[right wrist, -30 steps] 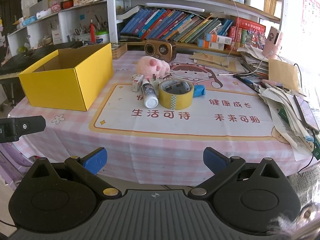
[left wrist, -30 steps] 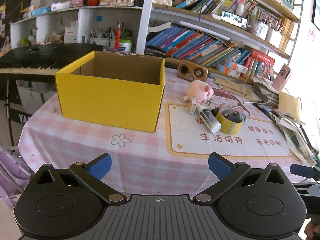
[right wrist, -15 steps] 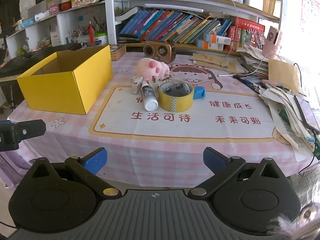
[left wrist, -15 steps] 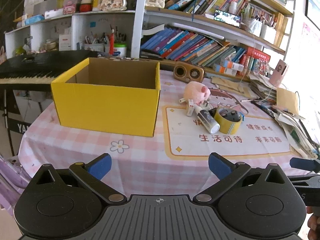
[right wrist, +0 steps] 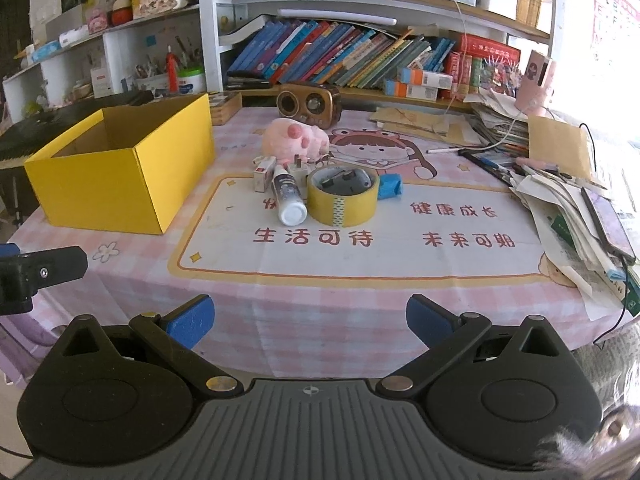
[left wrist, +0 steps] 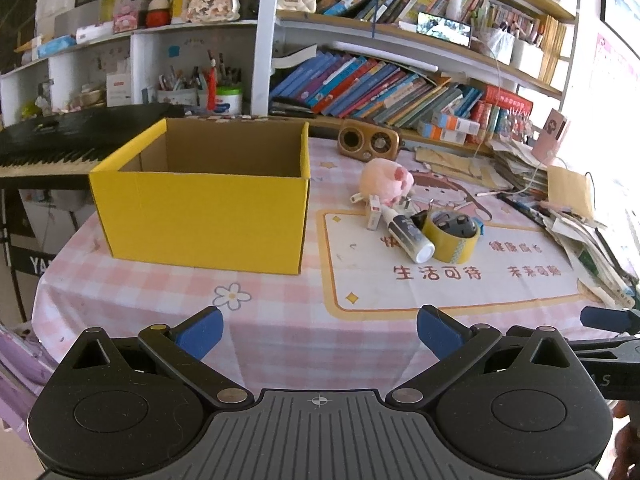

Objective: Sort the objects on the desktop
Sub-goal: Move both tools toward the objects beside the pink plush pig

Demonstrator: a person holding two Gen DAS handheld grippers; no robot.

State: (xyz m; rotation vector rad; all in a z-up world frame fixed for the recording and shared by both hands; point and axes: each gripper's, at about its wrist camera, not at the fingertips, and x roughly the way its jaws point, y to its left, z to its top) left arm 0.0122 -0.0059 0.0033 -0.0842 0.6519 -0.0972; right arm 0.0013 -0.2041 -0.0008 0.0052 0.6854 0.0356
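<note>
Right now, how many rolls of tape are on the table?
1. The yellow tape roll lies flat on the printed mat, touching the white bottle on its left; a dark object sits inside it. Others could be hidden behind the clutter.

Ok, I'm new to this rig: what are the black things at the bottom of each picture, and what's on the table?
They are two hand-held grippers, no robot arm. Each carries a camera looking forward along its blue-tipped fingers. One picture is from the left gripper, the other from the right gripper. Both are open and hold nothing. On the table stands a yellow box, open on top. To its right lie a pink plush, a white bottle, a tape roll and some small items. A paper pile fills the right edge.
</note>
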